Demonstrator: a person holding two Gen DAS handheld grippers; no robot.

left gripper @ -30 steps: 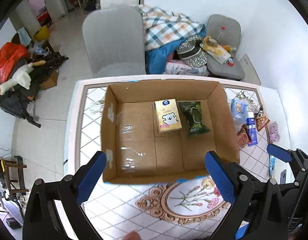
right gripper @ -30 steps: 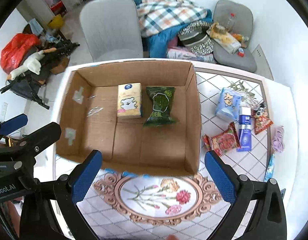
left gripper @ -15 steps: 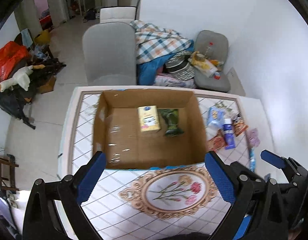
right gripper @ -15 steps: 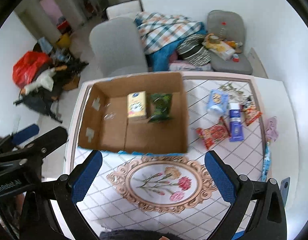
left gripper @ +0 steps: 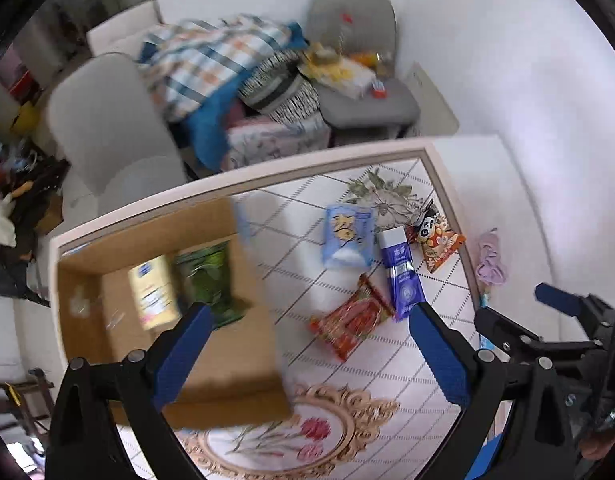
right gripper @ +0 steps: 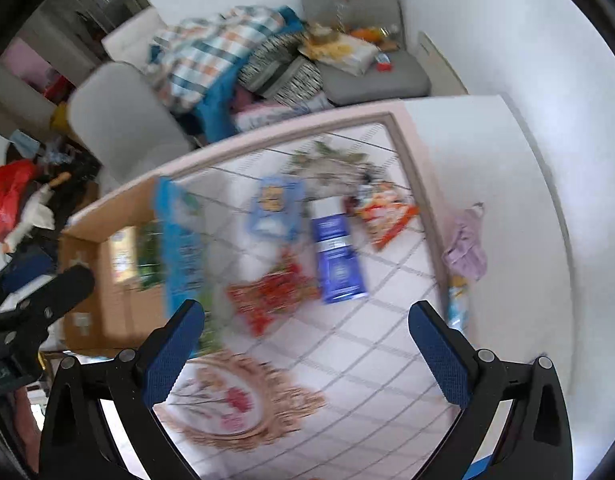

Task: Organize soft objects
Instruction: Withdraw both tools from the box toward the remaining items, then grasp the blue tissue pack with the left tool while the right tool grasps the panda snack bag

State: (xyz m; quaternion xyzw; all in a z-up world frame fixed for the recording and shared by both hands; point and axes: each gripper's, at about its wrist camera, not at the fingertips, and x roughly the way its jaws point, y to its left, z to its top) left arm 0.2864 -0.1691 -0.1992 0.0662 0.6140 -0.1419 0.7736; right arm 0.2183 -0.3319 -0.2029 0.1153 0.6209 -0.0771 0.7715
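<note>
A cardboard box (left gripper: 227, 368) sits at the left of the patterned desk (left gripper: 387, 376), already holding a yellow tissue pack (left gripper: 153, 294) and a green snack bag (left gripper: 211, 280). The left hand-held gripper (left gripper: 307, 356) hangs above the desk with its jaws spread wide and nothing between them. To the right of the box, well apart from it, the unsorted soft items lie in a loose cluster: a red snack packet (left gripper: 349, 322), a light-blue tissue pack (left gripper: 347, 236), a blue-and-white tube (left gripper: 399, 274) and an orange snack packet (left gripper: 437, 238), with a lilac scrunchie (left gripper: 491, 258) off the tiled panel near the desk's right edge. The right hand-held gripper (right gripper: 307, 354), likewise wide open and empty, points at this cluster; its view is blurred.

The step in hand appears to be the approach to the next item, with two of the pieces boxed. The next move likely calls for lowering one gripper over the nearest piece, probably the red packet, and closing on it. That packet touches or overlaps the tube, so a careless grasp could drag both. The box's near wall must be cleared on the way in. Chairs piled with a checked blanket (left gripper: 211, 60) stand behind the desk.
</note>
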